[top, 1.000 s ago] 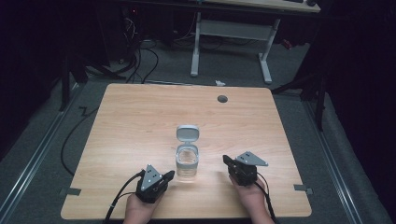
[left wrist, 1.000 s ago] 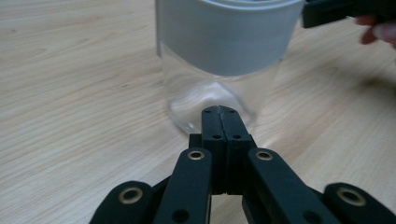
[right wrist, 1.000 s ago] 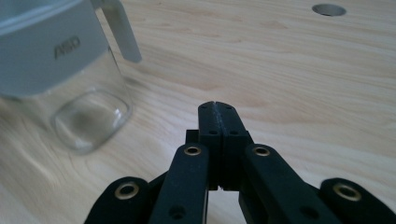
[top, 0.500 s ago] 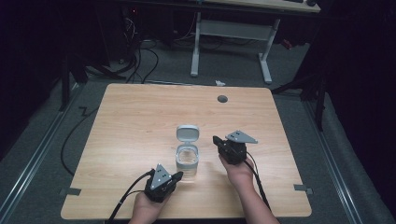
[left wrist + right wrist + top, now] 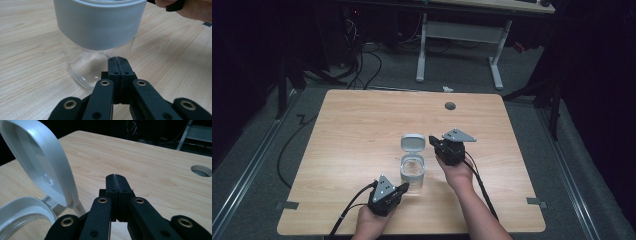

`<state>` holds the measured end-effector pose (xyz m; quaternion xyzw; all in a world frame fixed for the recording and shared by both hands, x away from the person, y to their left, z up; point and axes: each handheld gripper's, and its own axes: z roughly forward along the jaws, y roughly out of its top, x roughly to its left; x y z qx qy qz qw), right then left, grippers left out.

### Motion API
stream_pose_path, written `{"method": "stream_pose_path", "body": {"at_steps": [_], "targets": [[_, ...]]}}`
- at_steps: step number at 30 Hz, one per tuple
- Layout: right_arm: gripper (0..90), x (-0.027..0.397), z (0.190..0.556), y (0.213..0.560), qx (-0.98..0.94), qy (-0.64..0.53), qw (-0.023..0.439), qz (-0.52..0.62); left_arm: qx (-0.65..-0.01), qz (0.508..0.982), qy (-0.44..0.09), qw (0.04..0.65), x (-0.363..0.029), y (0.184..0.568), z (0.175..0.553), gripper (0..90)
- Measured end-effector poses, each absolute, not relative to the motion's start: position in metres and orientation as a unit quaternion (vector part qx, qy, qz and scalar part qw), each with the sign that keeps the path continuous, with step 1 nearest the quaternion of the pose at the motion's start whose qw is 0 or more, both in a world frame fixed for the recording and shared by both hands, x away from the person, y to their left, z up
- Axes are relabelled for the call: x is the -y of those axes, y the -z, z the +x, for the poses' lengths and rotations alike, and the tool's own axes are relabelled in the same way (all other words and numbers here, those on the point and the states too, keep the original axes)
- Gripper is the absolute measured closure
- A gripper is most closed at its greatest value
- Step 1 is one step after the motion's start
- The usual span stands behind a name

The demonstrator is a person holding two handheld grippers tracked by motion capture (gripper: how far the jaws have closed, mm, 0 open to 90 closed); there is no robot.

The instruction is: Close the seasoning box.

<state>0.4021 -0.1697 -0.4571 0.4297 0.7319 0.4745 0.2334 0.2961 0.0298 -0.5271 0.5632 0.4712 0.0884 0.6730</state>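
A clear jar (image 5: 413, 173) with a white collar stands near the table's front middle, and its hinged white lid (image 5: 413, 142) stands flipped up behind it. My left gripper (image 5: 402, 187) is shut and empty, its tips low against the jar's front lower corner; close up, the jar (image 5: 97, 37) looms just beyond the shut gripper (image 5: 118, 59). My right gripper (image 5: 432, 139) is shut and empty, right of the raised lid. In the right gripper view the lid (image 5: 42, 165) rises left of the shut gripper (image 5: 115, 176), above the jar's rim (image 5: 27, 207).
The wooden table (image 5: 362, 125) has a round cable hole (image 5: 450, 106) at the back right. Tape marks lie at its front corners (image 5: 287, 205). Cables trail from both grippers off the front edge. A desk frame (image 5: 457, 45) stands on the floor beyond.
My right gripper has moved forward and left, up beside the raised lid. My left gripper has shifted right and toward the front of the jar's base.
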Motion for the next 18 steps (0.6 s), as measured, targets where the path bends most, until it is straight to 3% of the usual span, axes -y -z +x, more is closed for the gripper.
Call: {"method": "stream_pose_path", "body": {"at_steps": [18], "targets": [[90.0,0.153,0.400,0.442,-0.732,-0.501,0.230,0.401,-0.470,0.565,-0.089,0.672,-0.028,0.529,0.296,90.0]]}}
